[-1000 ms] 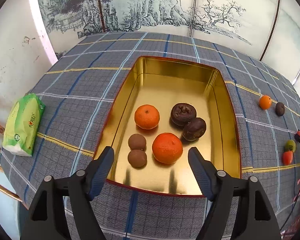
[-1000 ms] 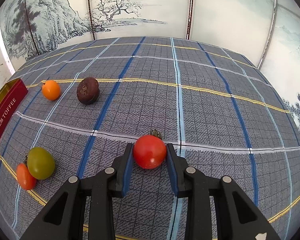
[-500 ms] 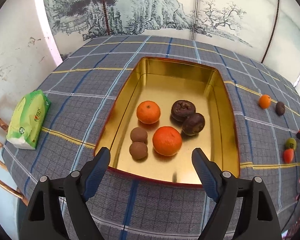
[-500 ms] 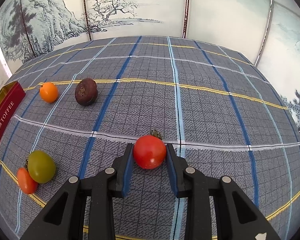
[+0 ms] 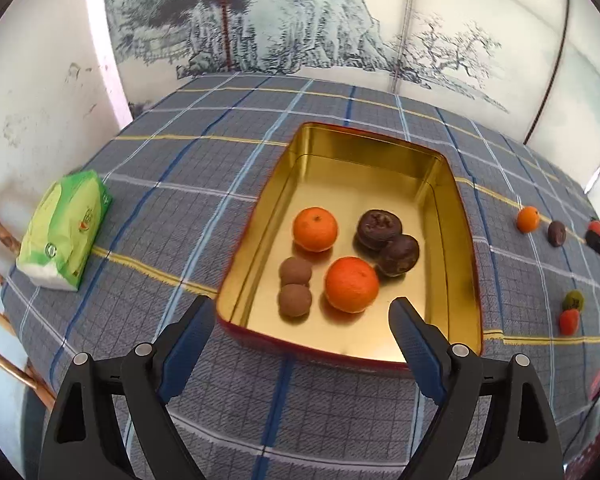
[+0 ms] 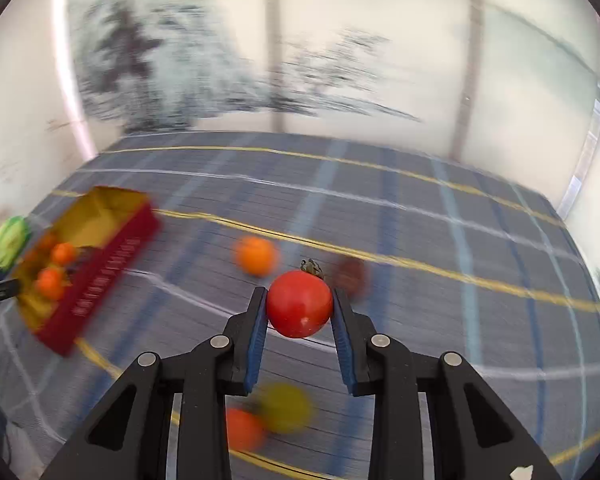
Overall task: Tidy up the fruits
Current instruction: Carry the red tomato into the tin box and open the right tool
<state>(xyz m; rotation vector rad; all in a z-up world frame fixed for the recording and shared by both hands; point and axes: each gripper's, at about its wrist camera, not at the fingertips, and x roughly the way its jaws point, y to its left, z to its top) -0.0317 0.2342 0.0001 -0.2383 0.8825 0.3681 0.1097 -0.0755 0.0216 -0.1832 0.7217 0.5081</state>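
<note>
The right claw (image 6: 299, 312) is clamped on the round red tomato (image 6: 299, 305), up above the checked blue counter (image 6: 420, 280). The left claw (image 5: 302, 322) waits wide apart before the gold metal tin with red sides (image 5: 466, 264). Farther off lie more small fruits. Squeezed too hard, the soft tomato could squash; held loosely, it could roll out.

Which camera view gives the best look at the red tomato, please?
The right wrist view: the tomato sits sharp and close, clamped in the right gripper. In the left wrist view only a small red bit shows at the far right edge, mostly hidden by that gripper.
</note>
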